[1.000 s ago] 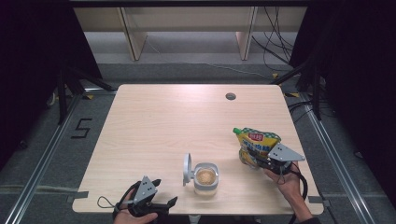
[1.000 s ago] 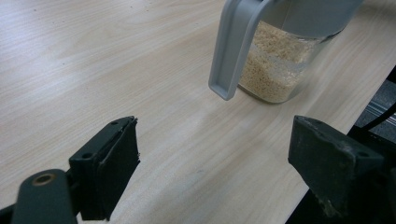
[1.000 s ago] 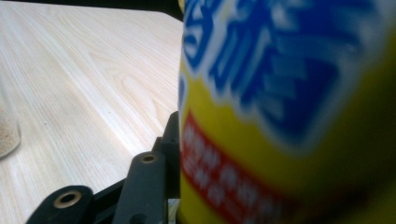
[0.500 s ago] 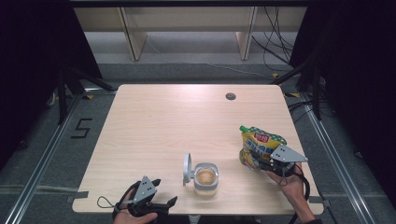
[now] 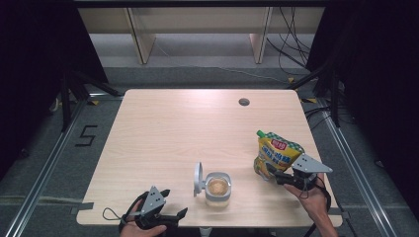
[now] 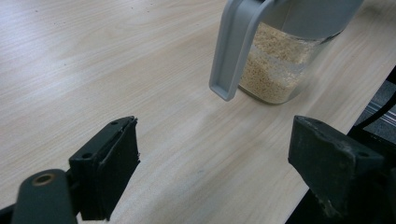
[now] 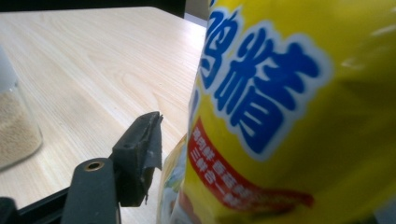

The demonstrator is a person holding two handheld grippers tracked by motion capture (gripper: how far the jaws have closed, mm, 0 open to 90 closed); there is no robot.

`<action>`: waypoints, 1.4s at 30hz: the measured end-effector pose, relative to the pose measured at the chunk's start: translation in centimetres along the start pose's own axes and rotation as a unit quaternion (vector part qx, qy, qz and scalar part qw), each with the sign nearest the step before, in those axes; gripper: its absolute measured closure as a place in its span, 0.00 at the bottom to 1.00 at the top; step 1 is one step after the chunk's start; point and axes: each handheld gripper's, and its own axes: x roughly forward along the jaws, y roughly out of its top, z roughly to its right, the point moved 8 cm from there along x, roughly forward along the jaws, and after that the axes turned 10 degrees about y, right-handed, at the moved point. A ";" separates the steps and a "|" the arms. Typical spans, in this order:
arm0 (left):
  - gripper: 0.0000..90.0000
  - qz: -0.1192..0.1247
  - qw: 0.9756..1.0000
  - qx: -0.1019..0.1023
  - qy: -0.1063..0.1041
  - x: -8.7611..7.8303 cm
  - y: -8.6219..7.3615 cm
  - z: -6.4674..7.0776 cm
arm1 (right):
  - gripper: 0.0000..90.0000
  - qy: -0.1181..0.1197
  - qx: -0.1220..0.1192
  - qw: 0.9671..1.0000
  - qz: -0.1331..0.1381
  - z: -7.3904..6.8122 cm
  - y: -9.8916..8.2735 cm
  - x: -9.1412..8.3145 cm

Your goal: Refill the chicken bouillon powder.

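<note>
A yellow pouch (image 5: pixel 276 153) with a green cap stands on the table (image 5: pixel 173 128) at the front right. My right gripper (image 5: pixel 273 174) sits at its base with the pouch (image 7: pixel 289 116) between the jaws. The jaws have just been opening; the one visible finger (image 7: pixel 140 149) stands off the pouch and the other is hidden behind it. A clear jar (image 5: pixel 217 187) of pale granules stands at front centre, its grey lid (image 5: pixel 198 178) flipped open to the left. My left gripper (image 5: pixel 175 201) rests at the table's front edge, open and empty, aimed at the jar (image 6: pixel 275 65).
A cable hole (image 5: pixel 243 102) lies near the table's far right. Bare wood stretches behind the jar and pouch. Dark curtains flank the table, with shelf legs and loose cables on the floor beyond it.
The pouch has shifted slightly to the right and settled on the table. The right gripper's jaws have spread off it. The left gripper has not moved.
</note>
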 end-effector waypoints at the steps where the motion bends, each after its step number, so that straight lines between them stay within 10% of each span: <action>1: 0.17 -0.005 1.000 0.010 0.003 0.0 -0.1 -0.2 | 0.37 0.002 0.003 1.000 0.001 -0.1 0.1 -0.2; 16: 0.17 0.000 1.000 0.004 0.000 0.1 0.0 0.0 | 0.28 -0.024 0.088 0.995 -0.050 -2.5 -1.2 -3.7; 42: 0.17 -0.003 1.000 0.002 0.003 0.2 -0.1 -0.1 | 0.28 0.017 0.031 0.996 -0.088 -6.0 -2.4 -5.2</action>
